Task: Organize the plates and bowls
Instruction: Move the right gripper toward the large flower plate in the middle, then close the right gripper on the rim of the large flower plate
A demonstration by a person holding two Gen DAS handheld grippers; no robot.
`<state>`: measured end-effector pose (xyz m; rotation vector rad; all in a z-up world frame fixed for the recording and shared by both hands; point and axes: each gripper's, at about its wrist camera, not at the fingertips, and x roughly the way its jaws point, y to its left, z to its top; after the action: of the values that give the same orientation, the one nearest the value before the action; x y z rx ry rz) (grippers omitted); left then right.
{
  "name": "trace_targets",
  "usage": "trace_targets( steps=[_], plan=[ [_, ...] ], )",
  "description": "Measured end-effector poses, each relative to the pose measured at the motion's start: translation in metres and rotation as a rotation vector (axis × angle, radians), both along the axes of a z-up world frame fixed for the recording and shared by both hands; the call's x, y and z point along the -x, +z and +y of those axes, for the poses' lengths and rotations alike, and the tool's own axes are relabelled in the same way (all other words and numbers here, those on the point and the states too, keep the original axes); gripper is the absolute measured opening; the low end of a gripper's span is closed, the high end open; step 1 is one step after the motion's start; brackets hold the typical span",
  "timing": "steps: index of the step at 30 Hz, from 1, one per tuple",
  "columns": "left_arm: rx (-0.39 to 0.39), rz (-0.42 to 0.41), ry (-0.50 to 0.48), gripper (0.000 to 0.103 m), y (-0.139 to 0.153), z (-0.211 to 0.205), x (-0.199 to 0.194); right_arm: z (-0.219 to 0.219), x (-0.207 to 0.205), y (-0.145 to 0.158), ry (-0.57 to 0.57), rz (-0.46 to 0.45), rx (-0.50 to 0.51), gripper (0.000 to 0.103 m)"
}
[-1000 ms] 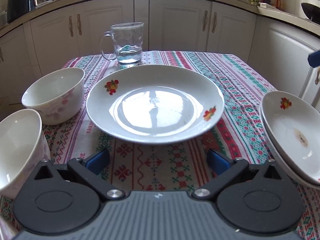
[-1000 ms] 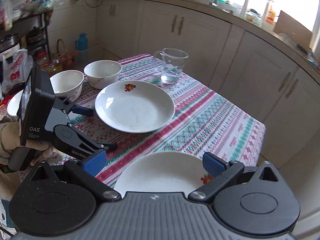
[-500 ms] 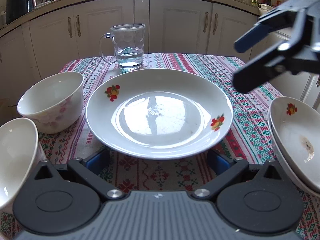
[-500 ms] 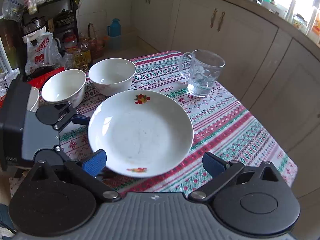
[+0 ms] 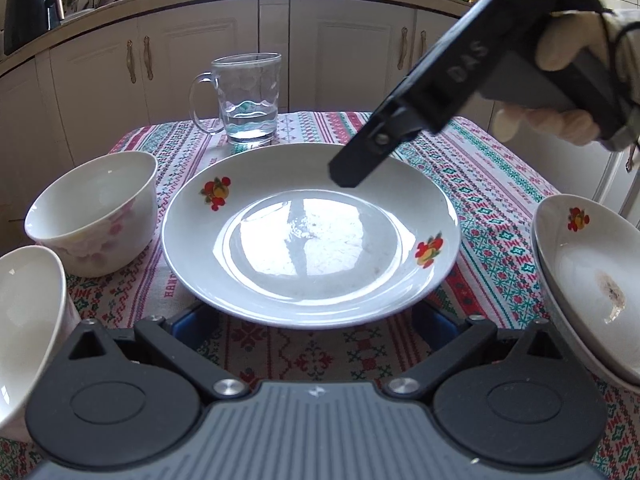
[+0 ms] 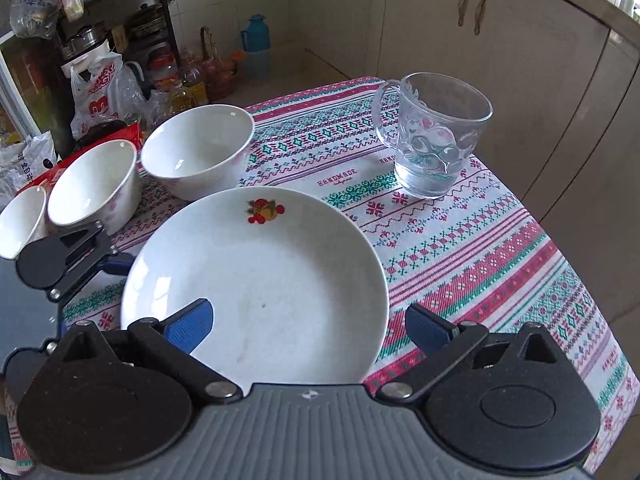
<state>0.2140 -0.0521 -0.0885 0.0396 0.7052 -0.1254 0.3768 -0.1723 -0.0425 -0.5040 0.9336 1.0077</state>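
A white plate with fruit prints (image 5: 310, 236) lies on the patterned tablecloth; it also shows in the right wrist view (image 6: 260, 284). My left gripper (image 5: 316, 324) is open, its fingers under the plate's near rim. My right gripper (image 6: 308, 326) is open and hovers above the plate, one blue pad (image 6: 190, 324) over its rim; its body (image 5: 432, 92) shows above the plate in the left wrist view. White bowls (image 5: 94, 212) (image 5: 24, 332) stand left. A second plate stack (image 5: 588, 292) sits right.
A glass mug with water (image 5: 250, 98) stands behind the plate; it also shows in the right wrist view (image 6: 438, 140). A third small bowl (image 6: 22, 220) sits at the table's left end. Cabinets (image 5: 340, 52) surround the table (image 6: 500, 248). Bags and bottles (image 6: 104, 96) crowd the floor.
My right gripper has swung from the right-hand plate stack to over the middle plate. My left gripper has pushed forward until its fingers are under the plate's near rim.
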Motion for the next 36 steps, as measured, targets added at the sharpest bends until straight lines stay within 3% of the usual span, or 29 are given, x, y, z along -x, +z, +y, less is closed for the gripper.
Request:
trace_targets(
  steps=[4,11,16,28,36],
  plan=[
    [0.005,-0.002,-0.002,0.102,0.000,0.000,0.000,0.007,-0.019,-0.011,0.010,0.032,-0.002,0.103],
    [0.010,-0.002,-0.003,0.101,0.000,0.001,-0.001,0.013,-0.045,-0.021,0.009,0.114,-0.051,0.087],
    [0.007,-0.006,0.002,0.100,0.001,0.002,-0.001,0.019,-0.052,-0.029,0.033,0.161,-0.051,0.082],
    [-0.020,-0.013,0.018,0.100,0.002,0.000,-0.001,0.011,-0.066,-0.037,0.027,0.311,-0.114,0.083],
    [-0.051,0.005,0.001,0.100,0.004,-0.003,0.000,0.009,-0.063,-0.035,0.020,0.337,-0.118,0.085]
  ],
)
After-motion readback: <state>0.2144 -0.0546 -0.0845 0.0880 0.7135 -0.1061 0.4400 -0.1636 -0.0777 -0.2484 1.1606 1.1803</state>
